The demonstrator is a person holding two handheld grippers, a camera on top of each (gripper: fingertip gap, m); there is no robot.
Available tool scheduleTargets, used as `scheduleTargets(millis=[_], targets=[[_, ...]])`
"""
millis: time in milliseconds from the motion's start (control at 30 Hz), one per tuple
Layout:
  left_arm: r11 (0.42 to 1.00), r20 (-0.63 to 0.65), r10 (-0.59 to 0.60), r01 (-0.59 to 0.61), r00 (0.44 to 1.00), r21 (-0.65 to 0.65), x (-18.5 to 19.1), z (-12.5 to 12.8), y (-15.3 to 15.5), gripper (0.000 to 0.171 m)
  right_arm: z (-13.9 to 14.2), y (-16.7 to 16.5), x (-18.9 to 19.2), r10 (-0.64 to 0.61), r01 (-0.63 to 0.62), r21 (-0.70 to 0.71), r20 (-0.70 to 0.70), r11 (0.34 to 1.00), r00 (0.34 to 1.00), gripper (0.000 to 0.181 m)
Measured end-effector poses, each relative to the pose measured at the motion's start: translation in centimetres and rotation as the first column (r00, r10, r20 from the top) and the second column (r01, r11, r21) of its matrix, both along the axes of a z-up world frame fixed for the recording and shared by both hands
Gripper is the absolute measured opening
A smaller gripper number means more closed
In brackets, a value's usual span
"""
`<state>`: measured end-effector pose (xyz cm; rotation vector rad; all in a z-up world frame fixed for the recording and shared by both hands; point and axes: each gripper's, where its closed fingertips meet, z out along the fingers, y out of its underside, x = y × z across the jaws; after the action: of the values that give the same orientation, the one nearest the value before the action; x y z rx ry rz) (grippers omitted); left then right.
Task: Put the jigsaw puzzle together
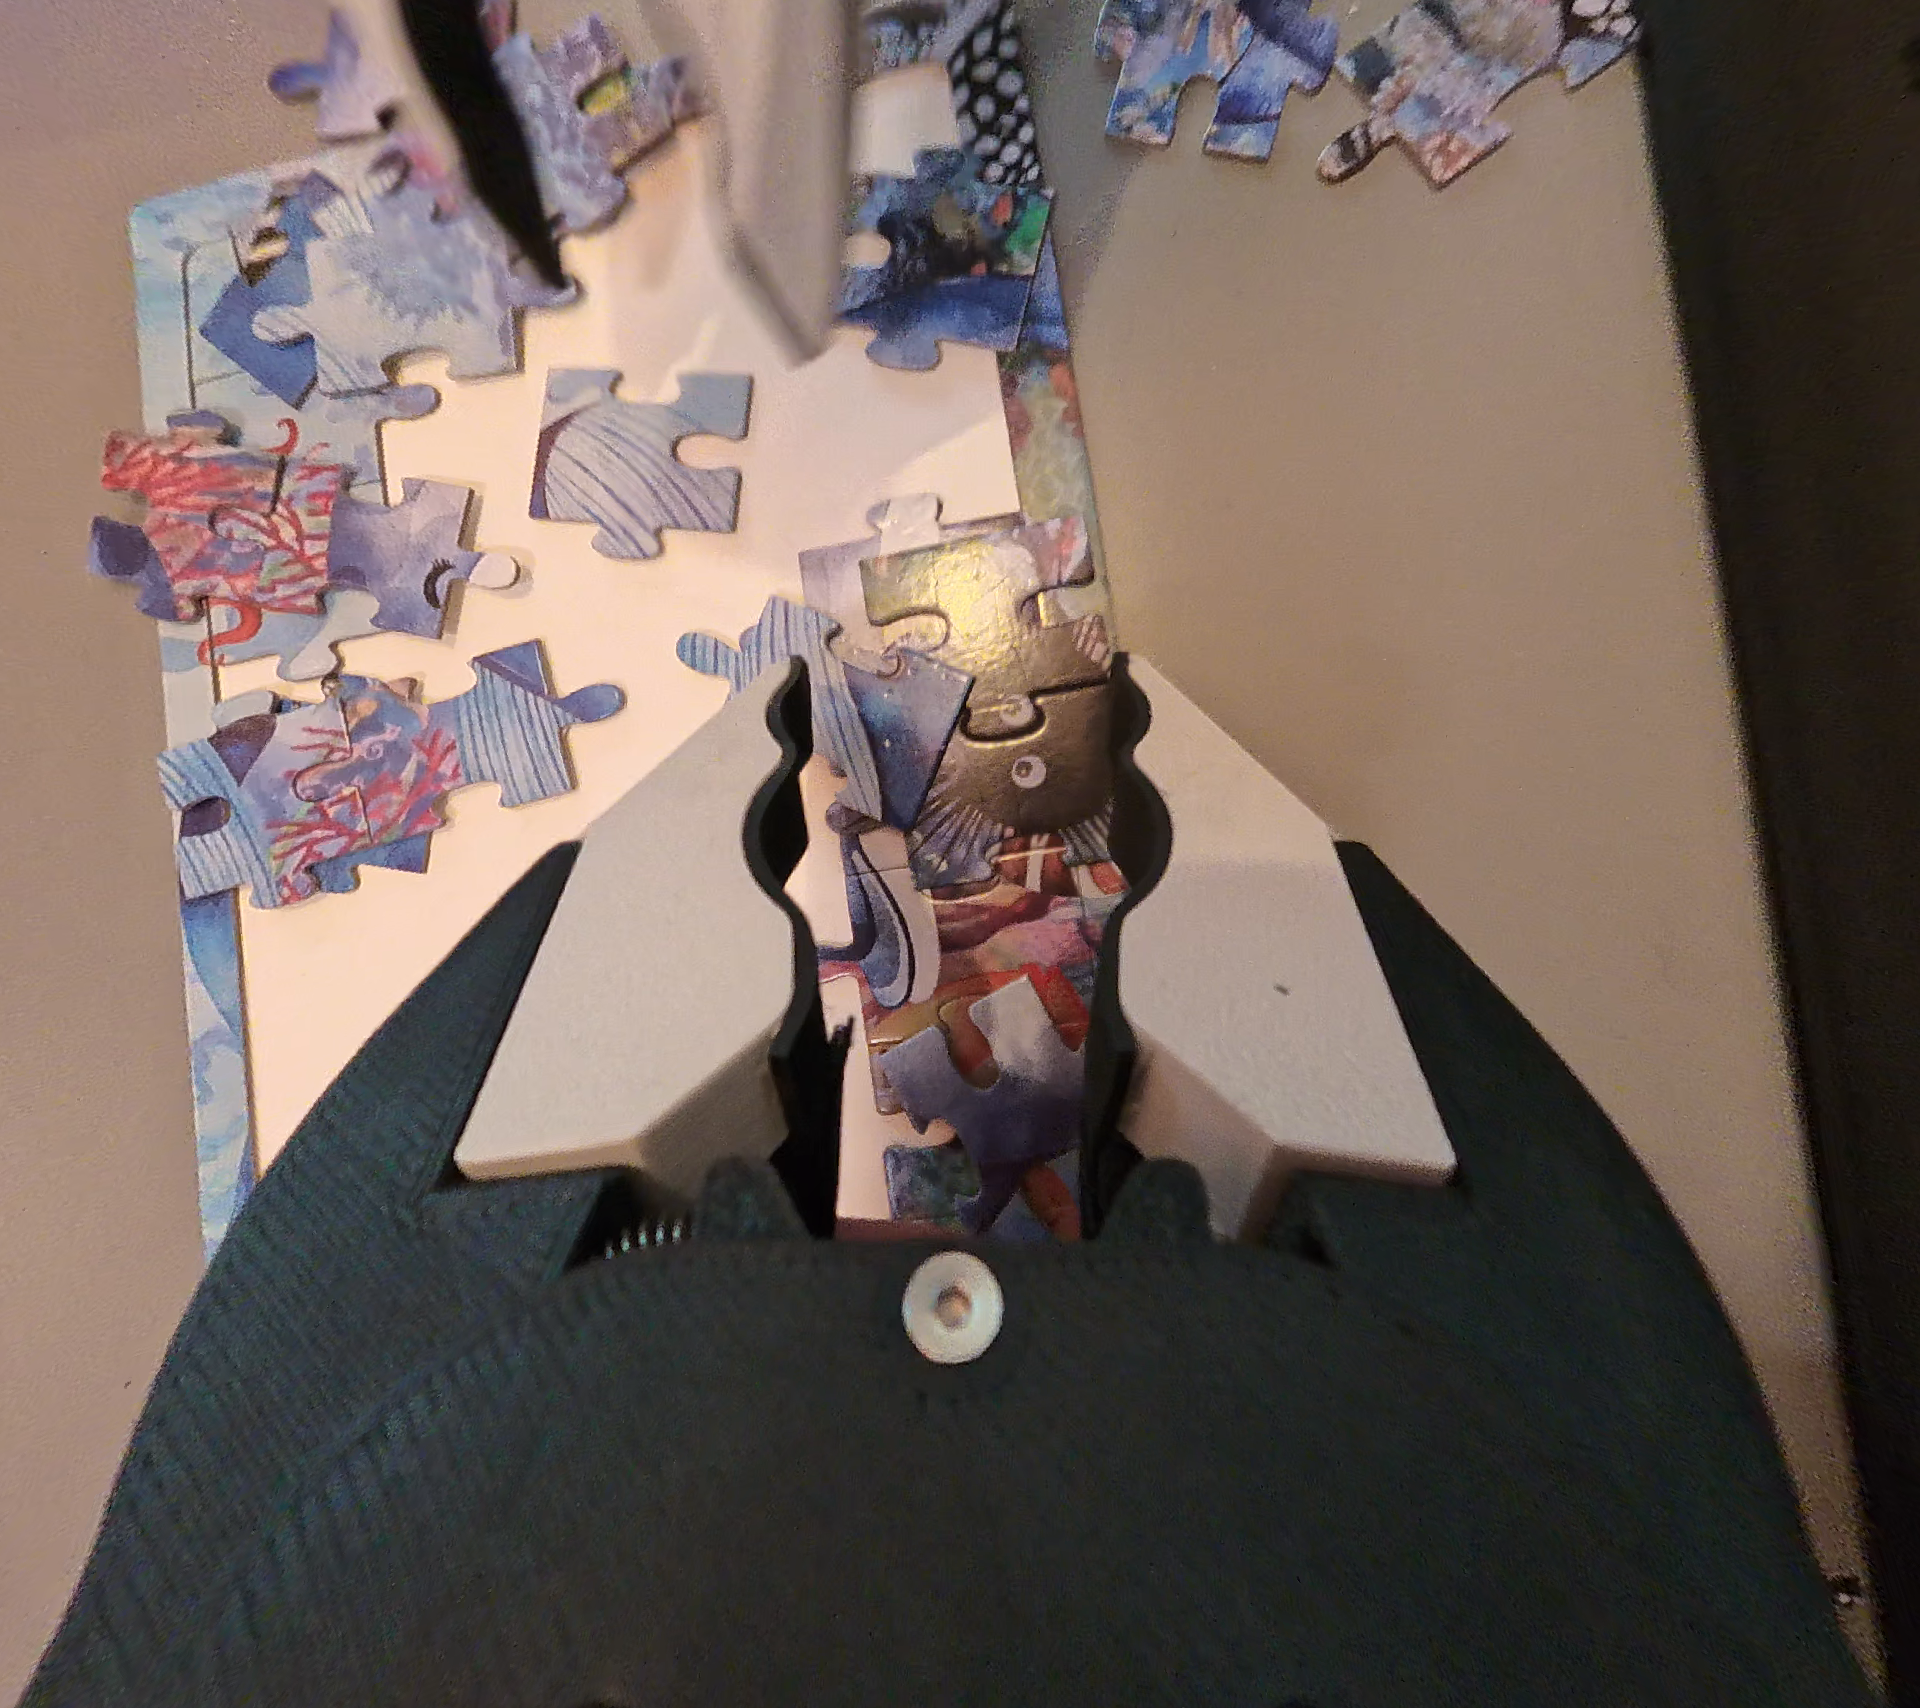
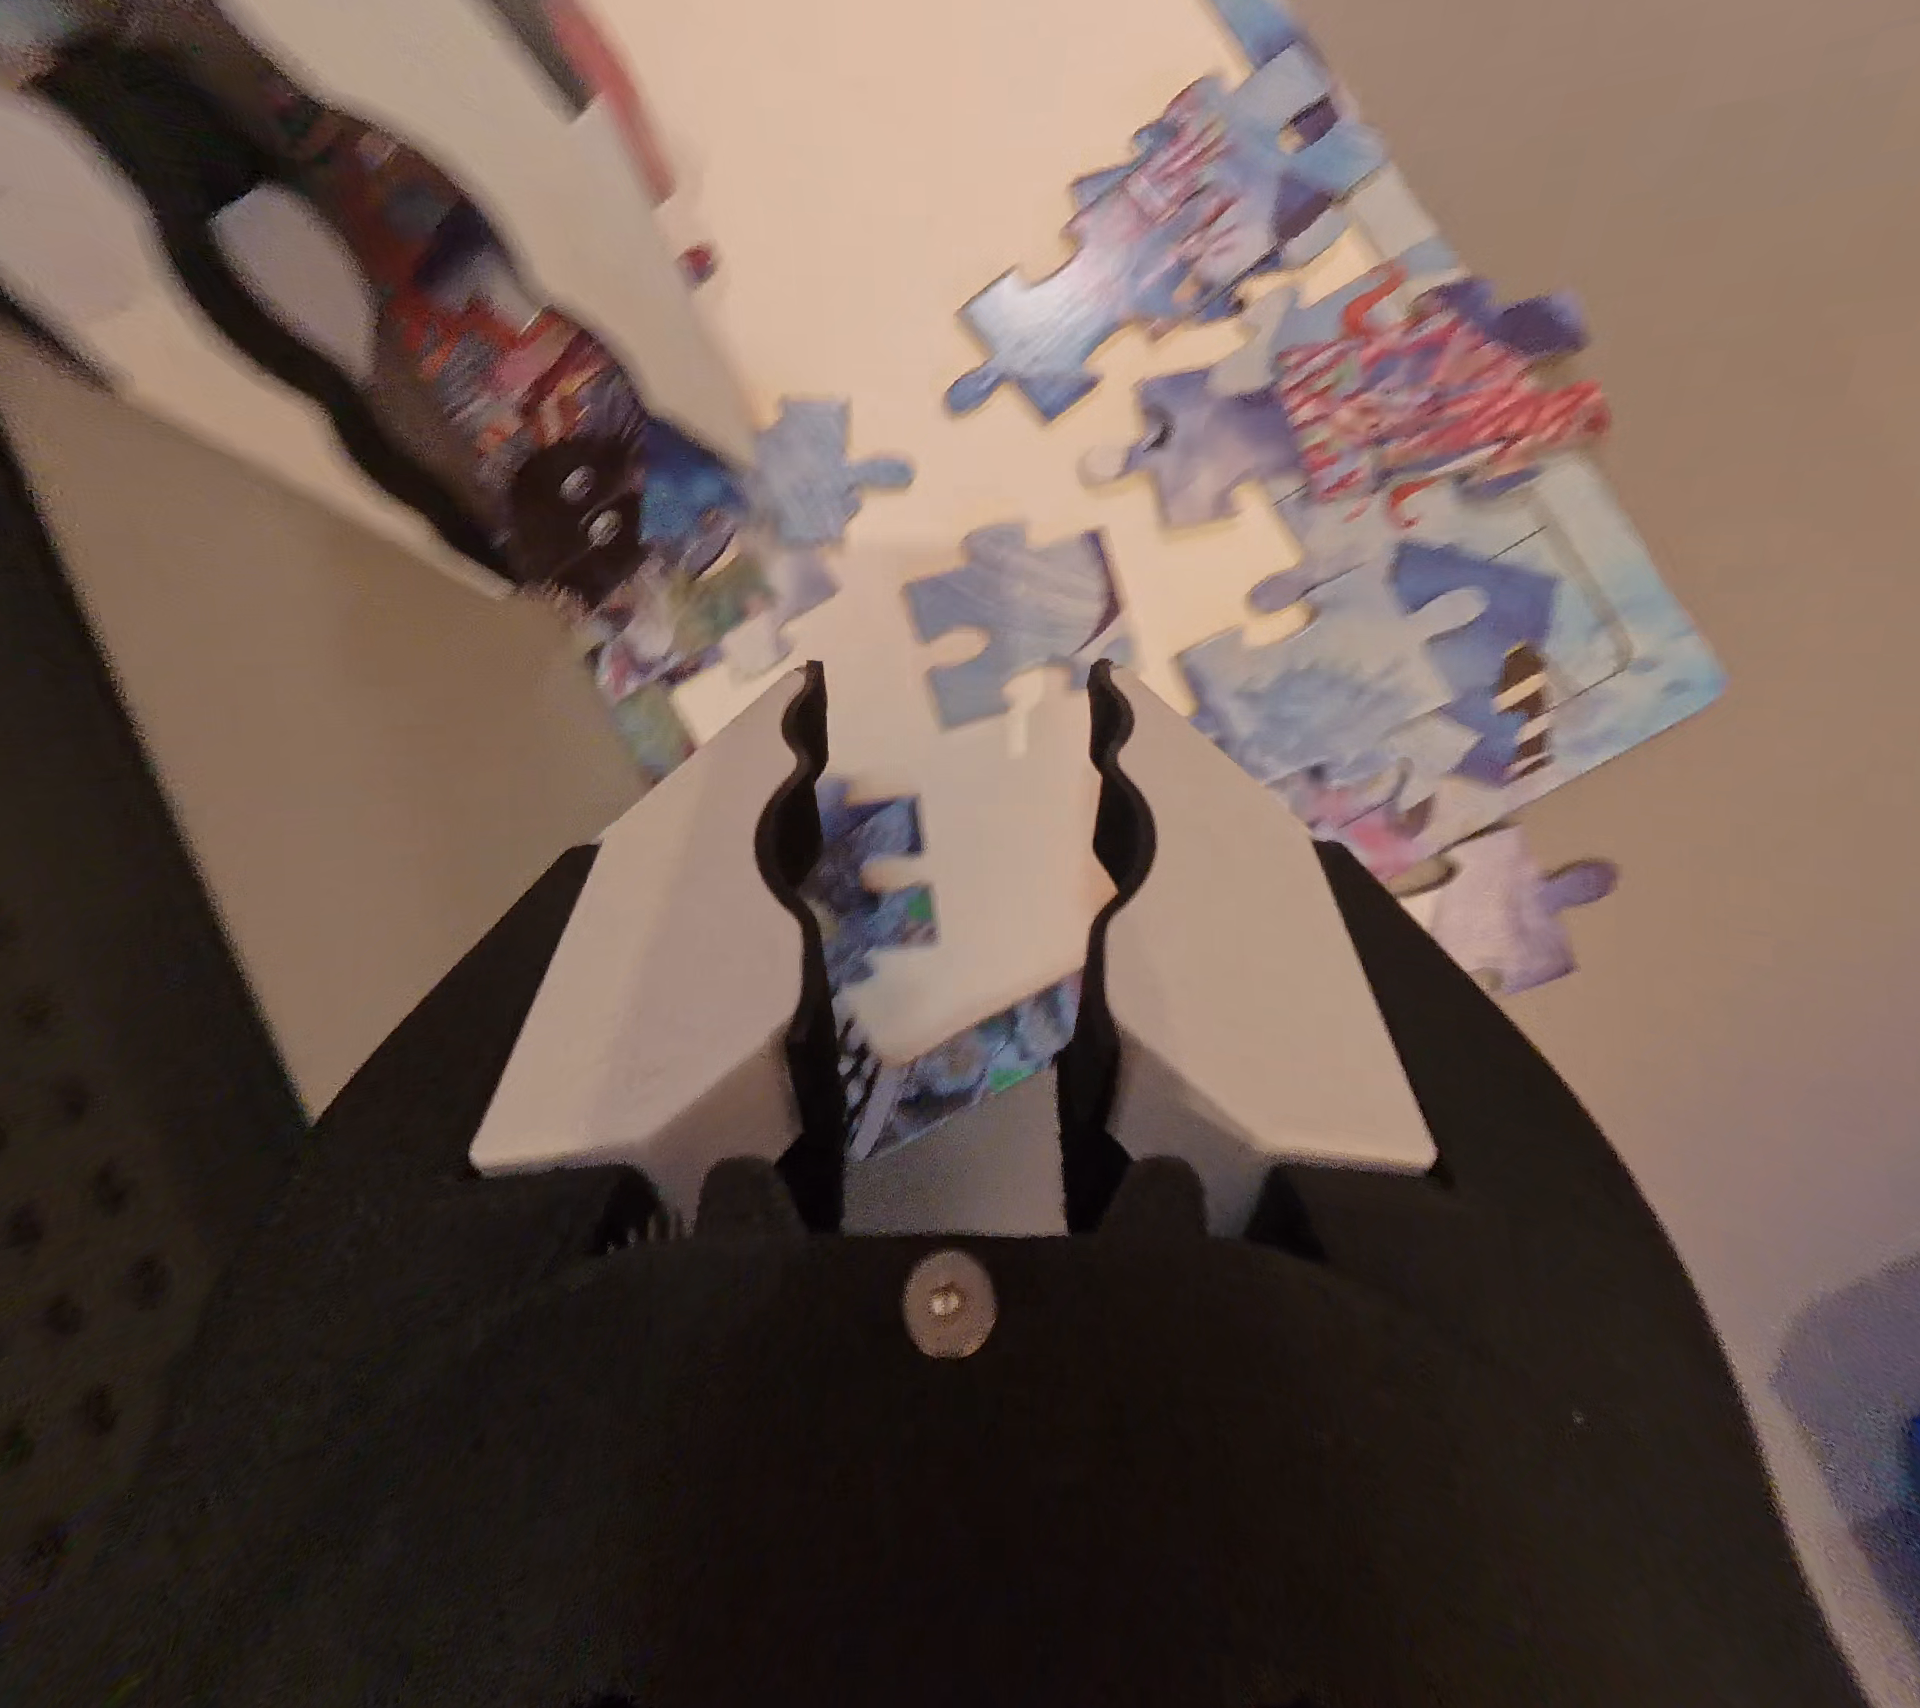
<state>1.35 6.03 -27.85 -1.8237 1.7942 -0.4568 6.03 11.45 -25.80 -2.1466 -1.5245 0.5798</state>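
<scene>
The puzzle tray (image 1: pixel 831 453), white with a blue frame, lies on a beige table and also shows in the right wrist view (image 2: pixel 883 152). Joined pieces (image 1: pixel 987 723) run along its right edge, and others sit at the left: a coral-red group (image 1: pixel 229 515) and a blue group (image 1: pixel 405 287). A striped blue piece (image 1: pixel 639 463) lies loose in the middle; the right wrist view shows it too (image 2: pixel 1023 619). My left gripper (image 1: pixel 958 671) is open and empty, low over the right-edge pieces. My right gripper (image 2: pixel 956 671) is open and empty over the tray's far end, and is seen from the left (image 1: pixel 675 308).
Two small joined groups lie on the table beyond the tray, one blue (image 1: pixel 1216 48) and one grey-pink (image 1: pixel 1475 48). A dark upright edge (image 1: pixel 1766 515) bounds the table on the right. A blurred blue thing (image 2: pixel 1860 1398) sits at the right wrist view's lower right.
</scene>
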Motion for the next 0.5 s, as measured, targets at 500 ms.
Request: scheduleTargets(millis=[500], targets=[[0.989,-0.076,0.101,-0.108,0.992,-0.097,-4.1,-0.6,1.5,0.045,-2.8,-4.7,2.7,0.093,-0.094,0.027,0.035,0.995,0.995,0.047]])
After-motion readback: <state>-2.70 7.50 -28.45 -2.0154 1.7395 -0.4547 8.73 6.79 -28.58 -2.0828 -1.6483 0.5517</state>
